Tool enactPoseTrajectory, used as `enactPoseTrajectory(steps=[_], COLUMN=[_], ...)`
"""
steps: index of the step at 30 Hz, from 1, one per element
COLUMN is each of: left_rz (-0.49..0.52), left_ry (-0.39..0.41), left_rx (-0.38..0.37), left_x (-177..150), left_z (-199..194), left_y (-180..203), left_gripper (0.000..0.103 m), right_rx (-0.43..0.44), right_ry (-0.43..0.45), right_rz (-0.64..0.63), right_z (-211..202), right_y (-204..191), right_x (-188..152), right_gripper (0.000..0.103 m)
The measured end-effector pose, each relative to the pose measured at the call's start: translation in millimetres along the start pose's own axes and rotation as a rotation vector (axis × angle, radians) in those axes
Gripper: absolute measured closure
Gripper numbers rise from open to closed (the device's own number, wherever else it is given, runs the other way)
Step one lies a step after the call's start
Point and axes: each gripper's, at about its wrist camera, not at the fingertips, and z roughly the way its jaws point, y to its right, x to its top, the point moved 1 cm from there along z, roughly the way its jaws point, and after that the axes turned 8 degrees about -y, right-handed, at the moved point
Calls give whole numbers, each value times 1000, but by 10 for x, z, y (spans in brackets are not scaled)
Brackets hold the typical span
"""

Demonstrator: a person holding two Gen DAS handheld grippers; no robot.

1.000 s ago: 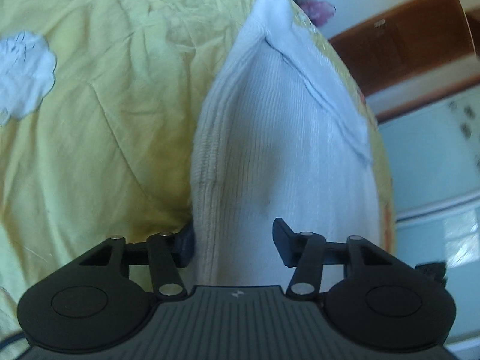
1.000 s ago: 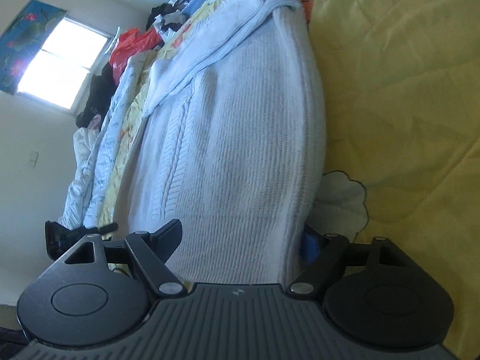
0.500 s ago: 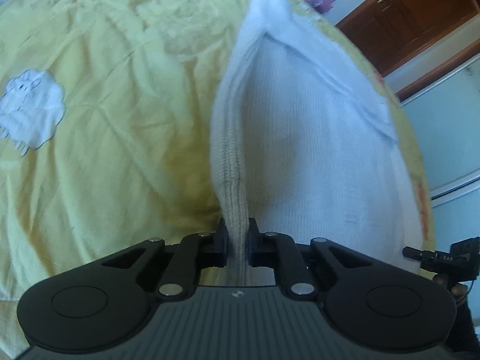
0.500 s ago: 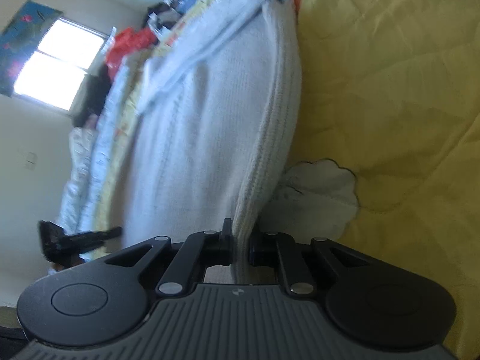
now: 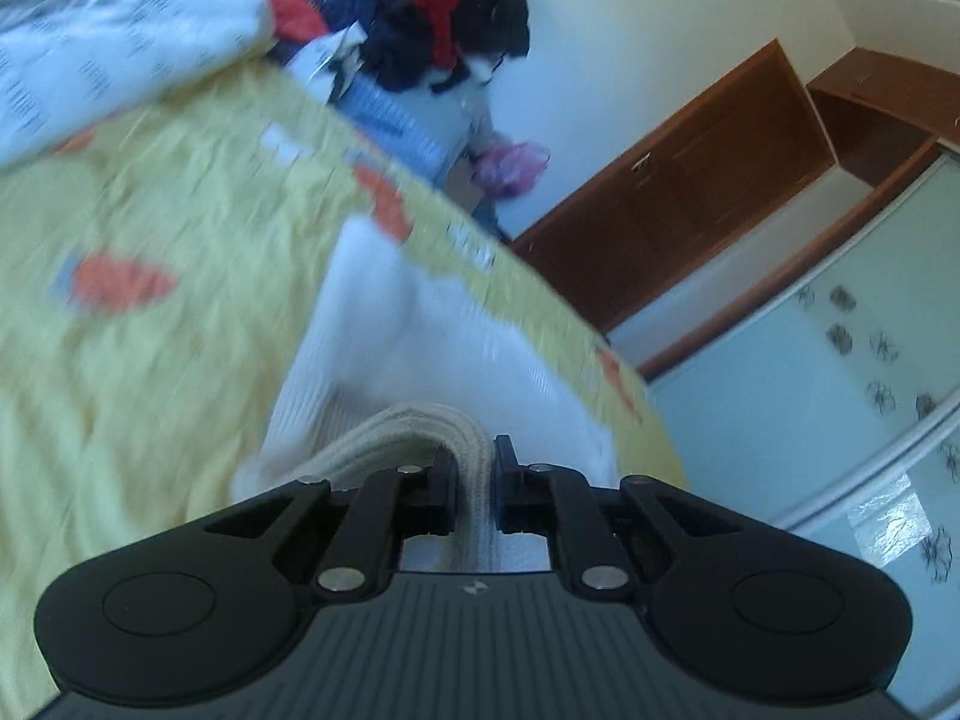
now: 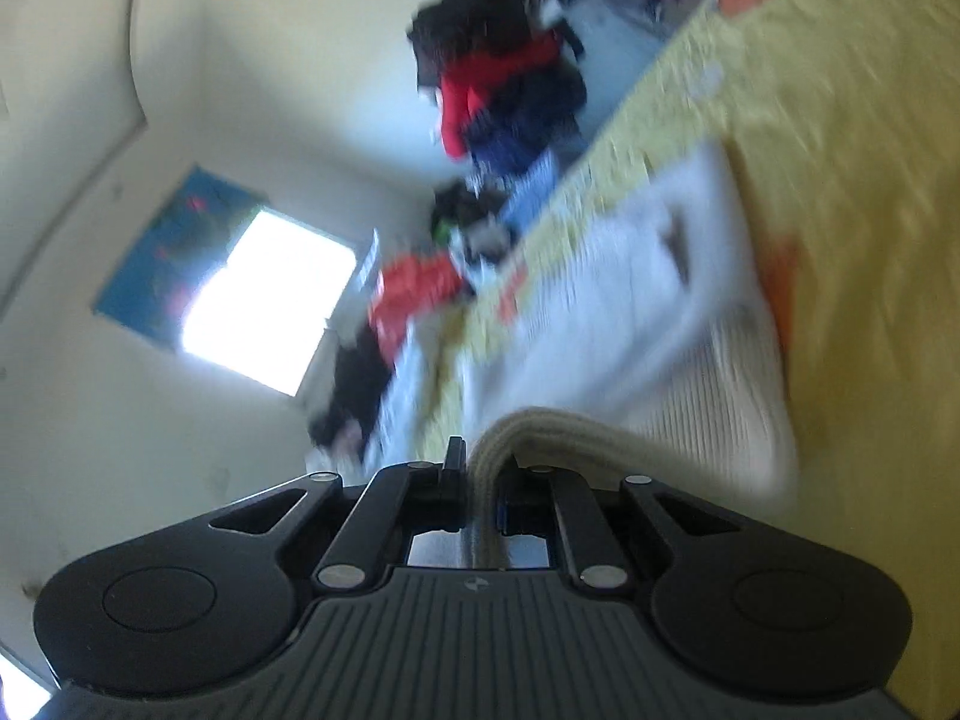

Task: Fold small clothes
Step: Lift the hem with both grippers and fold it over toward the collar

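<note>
My left tool [image 5: 474,483] is clamped tight on the ribbed hem of the white knit sweater [image 5: 420,348], the thick cream edge pinched between its two fingers and curving off to the left just past the tips. My right tool [image 6: 480,480] is clamped on the same sweater [image 6: 690,396] as well, its fingers drawn in narrow with the ribbed band pressed between them and bending away to the right. The rest of the sweater lies stretched out ahead of both tools on the bed, over the yellow bedspread [image 5: 150,360] with its orange patches. Both views are smeared, so the fine weave further out is hard to read.

At the far end of the bed sits a heap of clothes [image 5: 432,18] in red, dark blue and black, with a white printed quilt [image 5: 120,42] beside it. From my left side I see a brown wooden cabinet [image 5: 690,192] against the wall and a pale sliding door [image 5: 840,396] with dark flower marks. From my right side a bright window [image 6: 264,312] glows under a blue picture.
</note>
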Motion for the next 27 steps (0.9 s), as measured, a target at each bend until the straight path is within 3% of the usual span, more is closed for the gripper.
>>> enactPoseTrajectory(steps=[3, 9, 16, 19, 20, 21, 22, 24, 26, 27], left_rz=[24, 8, -40, -146, -223, -297, -357, -380, -351, -325], left_ry=[21, 17, -34, -17, -23, -48, -67, -54, -20, 19], left_rx=[12, 63, 145, 113, 94, 82, 60, -14, -50, -50], left_x=[393, 1048, 1327, 1469, 1506, 1542, 1551, 1501, 1394, 1317], left_z=[313, 1020, 1702, 1853, 1908, 1968, 2000, 1945, 1760, 1620], left_y=[98, 53, -243, -484, -603, -710, -787, -827, -771, -727], left_gripper=[92, 92, 92, 92, 91, 87, 83, 72, 53, 37], right_rx=[6, -65, -138, -76, -69, -58, -27, -12, -44, -60], right_ry=[52, 81, 61, 100, 125, 153, 180, 239, 236, 218], right_rz=[35, 136, 212, 316, 364, 412, 436, 436, 368, 332], right_z=[177, 724, 1263, 1298, 1282, 1284, 1270, 1195, 1116, 1080], right_y=[169, 655, 1097, 1314, 1376, 1452, 1513, 1520, 1397, 1325], right_x=[472, 1232, 1571, 1622, 1641, 1657, 1661, 1627, 1547, 1489], right_gripper=[89, 89, 89, 85, 76, 59, 57, 43, 41, 41])
